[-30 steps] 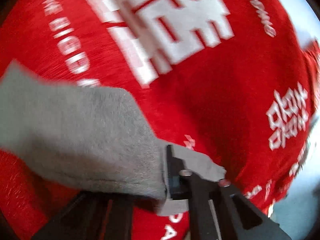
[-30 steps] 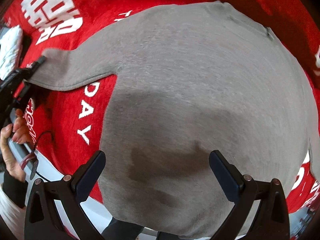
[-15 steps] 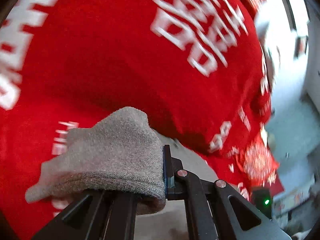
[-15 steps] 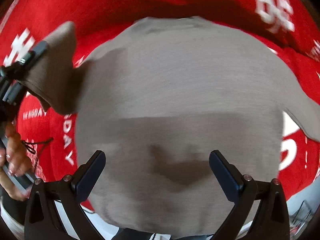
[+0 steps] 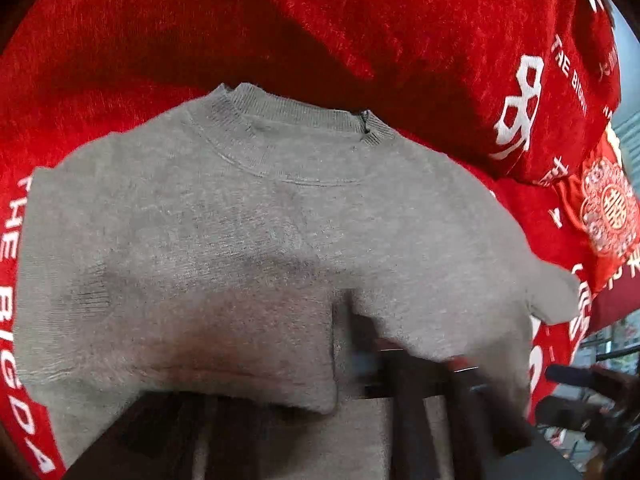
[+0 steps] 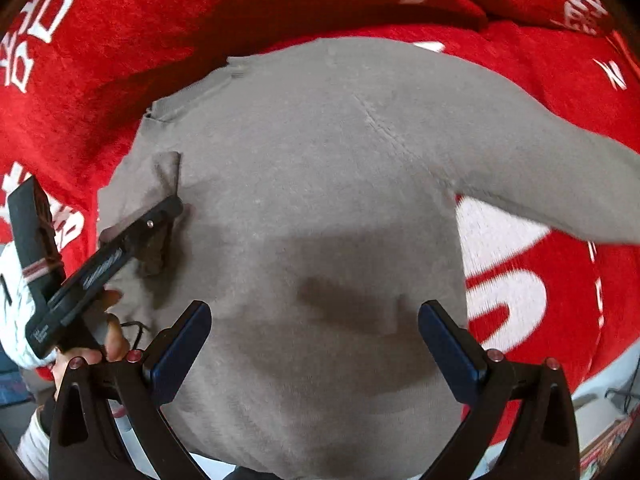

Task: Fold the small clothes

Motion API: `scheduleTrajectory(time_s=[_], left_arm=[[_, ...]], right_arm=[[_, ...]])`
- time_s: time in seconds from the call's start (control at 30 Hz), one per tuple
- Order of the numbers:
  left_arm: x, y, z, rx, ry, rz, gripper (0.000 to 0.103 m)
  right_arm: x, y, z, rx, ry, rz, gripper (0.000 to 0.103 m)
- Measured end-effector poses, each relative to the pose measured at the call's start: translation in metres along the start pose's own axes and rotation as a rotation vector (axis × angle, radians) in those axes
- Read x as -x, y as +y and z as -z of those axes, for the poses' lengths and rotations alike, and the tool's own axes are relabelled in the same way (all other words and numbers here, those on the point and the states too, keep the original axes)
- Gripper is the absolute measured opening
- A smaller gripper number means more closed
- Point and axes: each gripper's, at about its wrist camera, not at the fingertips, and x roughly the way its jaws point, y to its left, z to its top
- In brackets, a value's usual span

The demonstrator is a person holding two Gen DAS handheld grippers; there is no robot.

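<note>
One sleeve (image 6: 560, 184) left: it stretches out past our spread, empty right gripper (image 6: 316, 344); left gripper (image 6: 160, 236), jaws just parting, releases the folded cuff (image 6: 168, 176) opposite.

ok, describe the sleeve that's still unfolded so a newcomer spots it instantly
Start at the red blanket with white lettering, then the grey sweater lying on it. The unfolded sleeve sticks out sideways over the red near the right gripper; the other sleeve lies folded onto the body.

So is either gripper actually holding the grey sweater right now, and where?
Nothing is gripped. The left gripper has just been opening its jaws, with the sleeve cuff of the sweater loose between them; the right gripper hangs open above it.
</note>
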Motion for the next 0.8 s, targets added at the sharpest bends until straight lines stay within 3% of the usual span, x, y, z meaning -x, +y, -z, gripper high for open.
scheduleTrajectory(time_s=[0.03,0.07,0.17,0.3,0.43,0.5,0.57,0.6,0.67,0.7,0.8], left_arm=[[0.004,-0.003,0.0,-0.009,-0.013,-0.013,0.089],[0.011,-0.007,0.001,-0.025,-0.038,-0.044,0.092],[0.033,0.001,0.004,-0.023,-0.03,-0.066,0.092],[0.076,0.044,0.017,0.051,-0.05,-0.103,0.092],[0.111,0.089,0.035,0.104,-0.079,-0.242,0.091],[0.12,0.117,0.044,0.142,-0.073,-0.324,0.091],[0.119,0.134,0.049,0.173,-0.04,-0.354,0.091],[0.116,0.141,0.051,0.188,-0.024,-0.358,0.091],[0.109,0.149,0.055,0.204,-0.013,-0.364,0.092],[0.104,0.151,0.056,0.207,-0.007,-0.368,0.092],[0.085,0.151,0.054,0.22,0.012,-0.384,0.092]], right_arm=[[0.001,0.002,-0.002,0.015,-0.002,-0.009,0.103],[0.002,0.005,-0.004,0.033,-0.01,-0.024,0.103],[-0.001,0.035,-0.019,0.118,-0.035,-0.039,0.103],[-0.012,0.094,-0.031,0.327,-0.069,0.087,0.103],[-0.026,0.169,-0.023,0.606,-0.138,0.142,0.103],[-0.047,0.207,-0.016,0.759,-0.171,0.221,0.102],[-0.069,0.231,-0.007,0.883,-0.192,0.315,0.092],[-0.081,0.241,-0.005,0.937,-0.199,0.364,0.079],[-0.104,0.25,-0.003,1.023,-0.202,0.469,0.037],[-0.107,0.248,-0.006,1.023,-0.192,0.466,0.006],[-0.08,0.229,-0.03,0.809,-0.255,0.338,0.005]])
